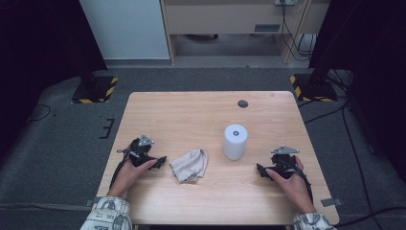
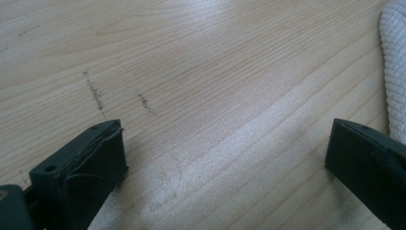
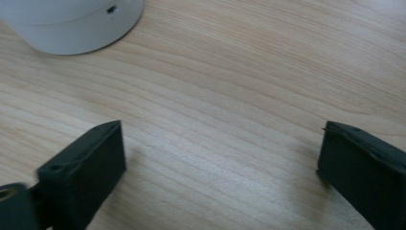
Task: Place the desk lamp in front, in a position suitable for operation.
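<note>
Left gripper (image 1: 162,159) low on the table (image 1: 191,110), jaws spread wide over bare wood, nothing between them. Just to its right, a crumpled grey cloth (image 1: 190,165), its quilted edge at the right margin of the left gripper view (image 2: 395,72). Likely risk here: a shallow pinch catching only one loose fold, leaving the rest to drag or slip free; or jaw tips scraping the wood and pushing the cloth ahead instead of closing on it.

Further right, an upright white cylinder (image 1: 235,141), apart from the cloth, near it. Possible trouble: a swept cloth or a passing wrist nudging it over, tall and narrow as it looks.

Right gripper (image 1: 260,169) resting near the table's right edge, jaws equally wide and empty, cylinder's base ahead in its own view (image 3: 72,28). Smooth rounded wall, probably prone to slipping or tipping under an off-centre squeeze.
</note>
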Motion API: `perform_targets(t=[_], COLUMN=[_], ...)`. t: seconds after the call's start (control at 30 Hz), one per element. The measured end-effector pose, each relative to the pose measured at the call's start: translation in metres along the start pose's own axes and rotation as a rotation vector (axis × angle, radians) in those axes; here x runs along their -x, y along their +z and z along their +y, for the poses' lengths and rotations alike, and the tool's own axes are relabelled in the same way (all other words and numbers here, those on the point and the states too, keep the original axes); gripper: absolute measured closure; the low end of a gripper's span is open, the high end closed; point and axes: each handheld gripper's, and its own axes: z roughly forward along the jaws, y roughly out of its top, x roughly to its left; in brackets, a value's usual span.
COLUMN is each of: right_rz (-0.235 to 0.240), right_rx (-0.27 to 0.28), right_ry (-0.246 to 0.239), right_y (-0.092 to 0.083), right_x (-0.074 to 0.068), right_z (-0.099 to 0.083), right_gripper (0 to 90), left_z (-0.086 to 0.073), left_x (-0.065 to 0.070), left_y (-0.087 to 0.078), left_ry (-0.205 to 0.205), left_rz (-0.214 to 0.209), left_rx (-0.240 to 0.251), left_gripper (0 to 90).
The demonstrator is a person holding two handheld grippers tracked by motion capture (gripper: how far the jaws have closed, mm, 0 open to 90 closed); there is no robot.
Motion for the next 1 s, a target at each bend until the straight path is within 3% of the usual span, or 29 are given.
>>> perform_targets(t=[0.07, 0.2, 0.33, 0.67, 1.0], right_rz=[0.006, 0.039, 0.074, 0.145, 0.222], right_rx=[-0.005, 0.036, 0.033, 0.095, 0.104], right_ry=[-0.001, -0.054, -0.067, -0.108, -0.175], right_y=[-0.001, -0.006, -0.006, -0.015, -0.026], right_x=[-0.002, -0.012, -0.016, -0.034, -0.054], right_z=[0.002, 0.007, 0.009, 0.020, 0.051], right_gripper=[4.8, 4.3, 4.4, 5.5, 5.0], left_z=[0.000, 0.000, 0.000, 0.001, 0.001], left_x=[0.000, 0.001, 0.001, 0.002, 0.005], left_y=[0.000, 0.000, 0.000, 0.000, 0.001], left_ry=[0.000, 0.002, 0.003, 0.009, 0.013], left_rz=[0.000, -0.002, -0.004, -0.008, -0.013], left_rx=[0.000, 0.001, 0.003, -0.001, 0.000], left_gripper=[0.0, 0.0, 0.0, 0.0, 0.0])
